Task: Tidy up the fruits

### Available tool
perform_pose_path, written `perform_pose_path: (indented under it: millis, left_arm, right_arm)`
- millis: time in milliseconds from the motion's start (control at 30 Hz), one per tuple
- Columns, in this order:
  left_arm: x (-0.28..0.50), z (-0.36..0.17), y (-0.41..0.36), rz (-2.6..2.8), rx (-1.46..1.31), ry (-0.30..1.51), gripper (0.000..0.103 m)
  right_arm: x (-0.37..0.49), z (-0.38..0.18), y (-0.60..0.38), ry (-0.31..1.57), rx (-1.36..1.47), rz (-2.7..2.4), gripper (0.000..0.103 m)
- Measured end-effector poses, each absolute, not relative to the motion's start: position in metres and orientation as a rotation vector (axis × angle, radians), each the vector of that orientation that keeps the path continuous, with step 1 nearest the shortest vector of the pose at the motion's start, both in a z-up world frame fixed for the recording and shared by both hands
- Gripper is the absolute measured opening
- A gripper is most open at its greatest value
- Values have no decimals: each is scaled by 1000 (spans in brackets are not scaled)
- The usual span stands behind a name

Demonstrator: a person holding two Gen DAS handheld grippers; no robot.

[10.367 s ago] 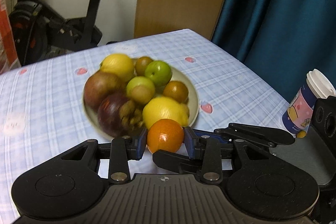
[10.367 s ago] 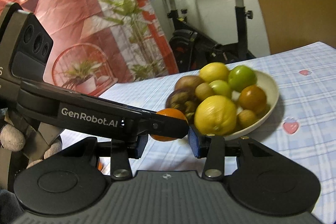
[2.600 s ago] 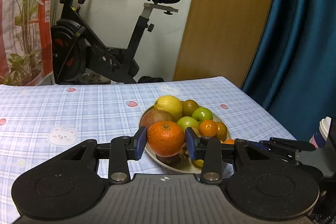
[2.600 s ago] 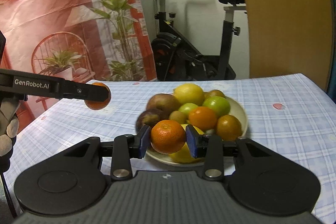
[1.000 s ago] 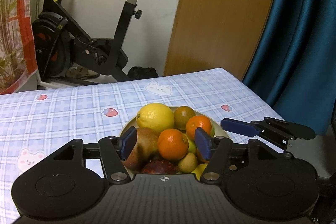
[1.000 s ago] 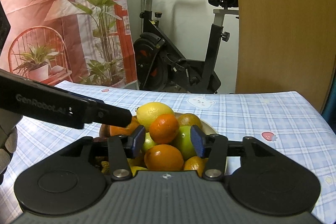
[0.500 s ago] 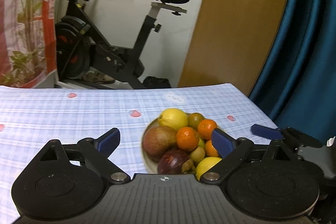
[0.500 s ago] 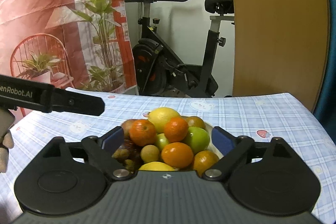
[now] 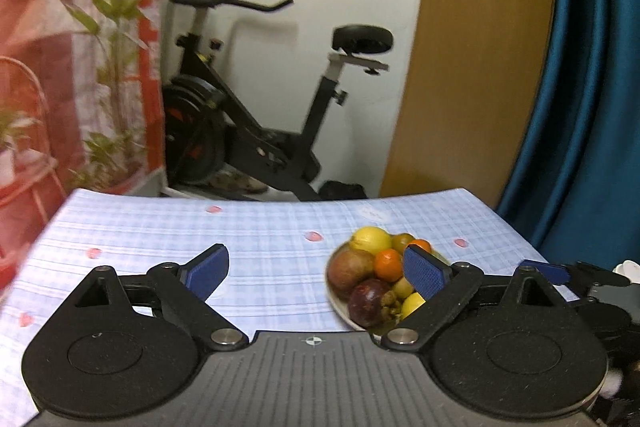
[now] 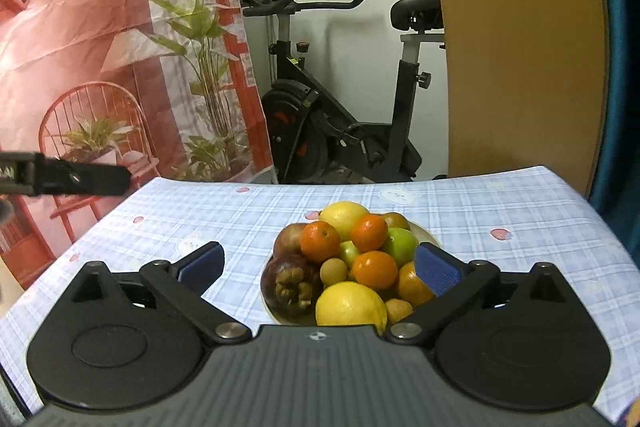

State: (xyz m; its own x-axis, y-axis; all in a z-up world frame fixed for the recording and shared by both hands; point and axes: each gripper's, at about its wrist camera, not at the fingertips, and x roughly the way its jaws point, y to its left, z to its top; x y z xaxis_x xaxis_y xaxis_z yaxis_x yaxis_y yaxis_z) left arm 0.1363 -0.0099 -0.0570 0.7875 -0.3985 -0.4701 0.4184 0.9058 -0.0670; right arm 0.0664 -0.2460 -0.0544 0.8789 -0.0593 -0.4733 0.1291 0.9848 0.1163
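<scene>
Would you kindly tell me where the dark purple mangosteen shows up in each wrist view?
Left wrist: mangosteen right of centre, at the plate's near edge, just left of the right blue pad.
Right wrist: mangosteen centre-left, on the plate's near-left side.
Shared landmark: exercise bike behind the table.

Ahead of the right gripper (image 10: 318, 265), whose jaws are opening with nothing between them, is matt black plastic with rough blue pads (image 10: 434, 273) and shiny metal pivots. The plate (image 10: 424, 229) looks smooth and glazed, the oranges (image 10: 320, 241) dimpled, the lemon (image 10: 350, 305) waxy. The checked tablecloth (image 10: 500, 219) looks smooth. Behind is a matt wooden panel (image 10: 520, 47).
</scene>
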Motion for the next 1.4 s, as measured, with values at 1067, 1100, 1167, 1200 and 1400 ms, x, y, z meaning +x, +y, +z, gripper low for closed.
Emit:
perform_pose_path:
  millis: [1067,1100,1167,1200,1400]
  left_arm:
    - [40,30,17,-216,96,310,103]
    - [42,29,17,-213,96,310,103]
    - [41,28,16,-210,96,312,103]
    - [42,28,16,-210,95,314,103]
    - [43,27,15,-201,99,322,103]
  right_arm:
    - [13,49,-191,419,78,-108,103]
    - [13,50,-191,419,76,-106,103]
    - [13,51,-189,420,72,-105,103]
    - [13,52,-189,420,71,-105,103]
    - [14,52,-188,425,74,-107,103]
